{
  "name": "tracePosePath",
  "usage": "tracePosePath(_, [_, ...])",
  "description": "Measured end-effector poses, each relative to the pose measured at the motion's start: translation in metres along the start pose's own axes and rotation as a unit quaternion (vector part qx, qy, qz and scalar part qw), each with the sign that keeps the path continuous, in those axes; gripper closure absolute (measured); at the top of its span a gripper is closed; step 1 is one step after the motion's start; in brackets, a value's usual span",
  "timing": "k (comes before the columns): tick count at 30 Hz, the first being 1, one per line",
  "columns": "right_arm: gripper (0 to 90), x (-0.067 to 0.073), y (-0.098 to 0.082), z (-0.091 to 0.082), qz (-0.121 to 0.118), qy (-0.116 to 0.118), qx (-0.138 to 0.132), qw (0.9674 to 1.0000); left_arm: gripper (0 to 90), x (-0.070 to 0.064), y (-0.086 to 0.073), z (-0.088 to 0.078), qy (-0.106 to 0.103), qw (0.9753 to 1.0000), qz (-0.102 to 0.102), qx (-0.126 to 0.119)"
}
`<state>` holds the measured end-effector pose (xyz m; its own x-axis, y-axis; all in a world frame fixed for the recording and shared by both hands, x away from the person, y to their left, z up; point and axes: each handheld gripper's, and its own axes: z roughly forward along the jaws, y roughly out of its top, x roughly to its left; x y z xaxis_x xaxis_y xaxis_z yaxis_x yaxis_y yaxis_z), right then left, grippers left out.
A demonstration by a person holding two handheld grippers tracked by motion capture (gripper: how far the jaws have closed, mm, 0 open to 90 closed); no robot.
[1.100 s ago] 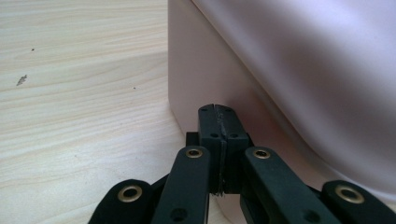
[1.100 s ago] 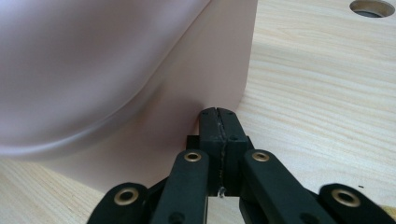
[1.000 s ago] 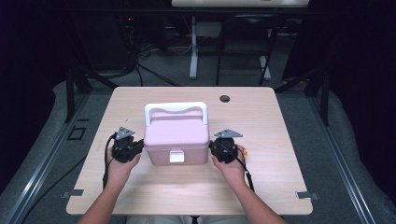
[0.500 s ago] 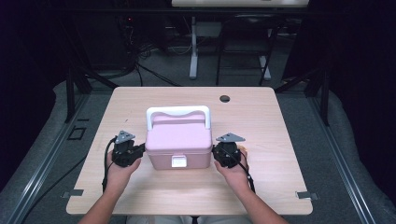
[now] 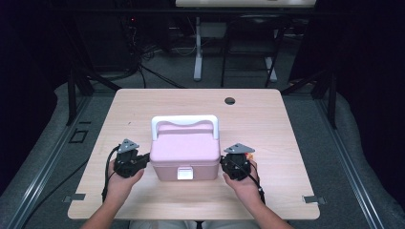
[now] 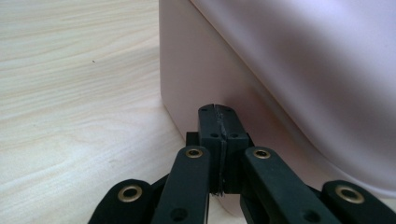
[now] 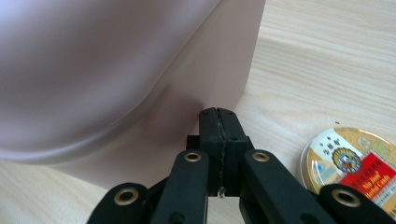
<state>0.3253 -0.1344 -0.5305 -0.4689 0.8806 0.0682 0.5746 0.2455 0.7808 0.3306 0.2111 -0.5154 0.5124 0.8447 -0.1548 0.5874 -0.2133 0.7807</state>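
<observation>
While both jaws are closed empty, pink box [image 5: 185, 151] between left gripper [image 5: 142, 161], right gripper [image 5: 225, 164]

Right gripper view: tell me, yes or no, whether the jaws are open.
No, the right gripper has its two black jaws pressed together with nothing between them, tips at the pink box.

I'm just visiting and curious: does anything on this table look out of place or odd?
Nothing is spilled or broken. The pink box sits square and shut, a closed gripper at each side. One oddity: a small round tin lies by the right gripper, half hidden under it in the high view.
</observation>
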Motion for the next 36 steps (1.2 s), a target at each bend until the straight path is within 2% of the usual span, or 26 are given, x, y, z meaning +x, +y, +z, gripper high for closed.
tracePosePath(10, [90.0, 0.003, -0.015, -0.014, -0.007, 0.006, 0.019, 0.9998, 90.0, -0.012, -0.007, -0.007, -0.005, 0.9999, 0.011, 0.005])
tracePosePath(15, [90.0, 0.004, -0.021, -0.02, -0.008, 0.01, 0.018, 0.9998, 90.0, -0.018, -0.01, -0.012, -0.009, 0.9997, 0.021, 0.011])
tracePosePath(25, [90.0, 0.007, -0.03, -0.033, -0.015, 0.02, 0.025, 0.9994, 90.0, -0.023, -0.016, -0.018, -0.02, 0.9994, 0.027, 0.012])
tracePosePath(32, [90.0, 0.008, -0.034, -0.039, -0.009, 0.024, 0.027, 0.9993, 90.0, -0.026, -0.02, -0.022, -0.022, 0.9991, 0.033, 0.012])
tracePosePath(36, [90.0, 0.009, -0.036, -0.041, -0.007, 0.027, 0.027, 0.9992, 90.0, -0.027, -0.023, -0.023, -0.024, 0.9993, 0.028, 0.007])
